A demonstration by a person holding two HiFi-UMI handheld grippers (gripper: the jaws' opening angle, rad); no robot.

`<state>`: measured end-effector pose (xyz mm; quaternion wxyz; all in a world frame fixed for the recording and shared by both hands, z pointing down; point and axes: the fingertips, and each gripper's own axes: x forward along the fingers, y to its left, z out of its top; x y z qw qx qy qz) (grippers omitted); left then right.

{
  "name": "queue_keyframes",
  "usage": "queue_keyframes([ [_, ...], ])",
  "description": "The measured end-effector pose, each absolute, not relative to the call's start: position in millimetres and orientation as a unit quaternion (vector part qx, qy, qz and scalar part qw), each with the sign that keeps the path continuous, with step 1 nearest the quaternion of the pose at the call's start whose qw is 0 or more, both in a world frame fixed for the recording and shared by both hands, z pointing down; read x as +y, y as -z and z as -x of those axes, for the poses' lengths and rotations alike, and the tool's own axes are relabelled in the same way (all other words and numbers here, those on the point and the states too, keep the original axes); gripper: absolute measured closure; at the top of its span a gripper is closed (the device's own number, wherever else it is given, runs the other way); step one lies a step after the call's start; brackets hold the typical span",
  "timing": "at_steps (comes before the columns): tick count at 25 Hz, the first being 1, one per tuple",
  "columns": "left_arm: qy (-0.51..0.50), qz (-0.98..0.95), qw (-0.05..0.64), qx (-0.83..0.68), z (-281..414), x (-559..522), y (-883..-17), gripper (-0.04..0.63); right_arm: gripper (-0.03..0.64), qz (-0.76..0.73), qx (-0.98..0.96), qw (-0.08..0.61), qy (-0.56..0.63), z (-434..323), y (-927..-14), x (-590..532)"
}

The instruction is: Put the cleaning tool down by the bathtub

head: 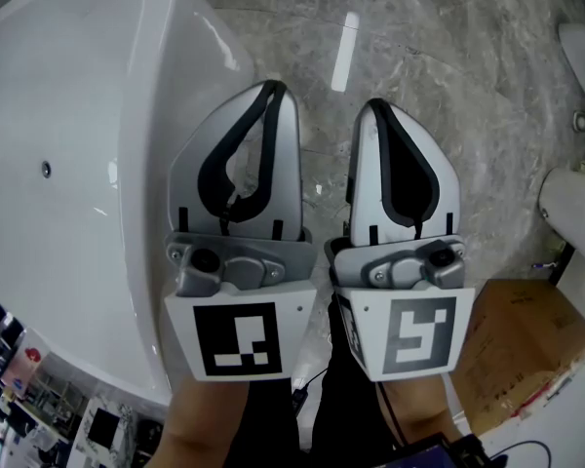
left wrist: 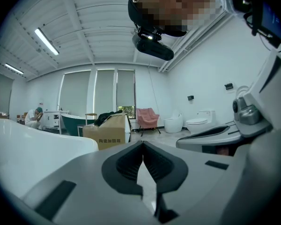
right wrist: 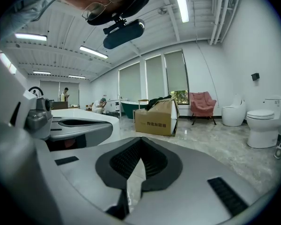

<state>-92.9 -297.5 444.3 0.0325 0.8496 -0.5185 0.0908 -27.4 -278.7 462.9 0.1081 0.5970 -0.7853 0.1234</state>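
Jaws on the left gripper (left wrist: 142, 144) are clenched tip to tip with nothing between them, and those on the right gripper (right wrist: 139, 142) are closed the same way, equally empty. In the head view the two grippers are held side by side, nearly touching, above the grey marble-patterned floor (head: 468, 57). The left one is just beside the outer rim of the glossy white bathtub (head: 68, 164).

No cleaning tool appears in any view, neither on the floor along the tub's edge nor on its rim. Whether it lies out of frame I cannot tell.

The risks look small but real. With the grippers this close together, a careless turn could knock one against the other, or swing the left one into the tub rim. The brown cardboard box (head: 522, 344) near the person's right side could catch a gripper lowered blindly.
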Motion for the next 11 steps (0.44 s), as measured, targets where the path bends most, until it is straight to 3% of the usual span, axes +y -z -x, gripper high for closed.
queue_keyframes([
  [11,-0.09,-0.85,0.034,-0.518,93.6,-299.1,-450.8,0.58,0.604,-0.61,-0.78,0.099,-0.097,25.3,-460.3,-292.5],
])
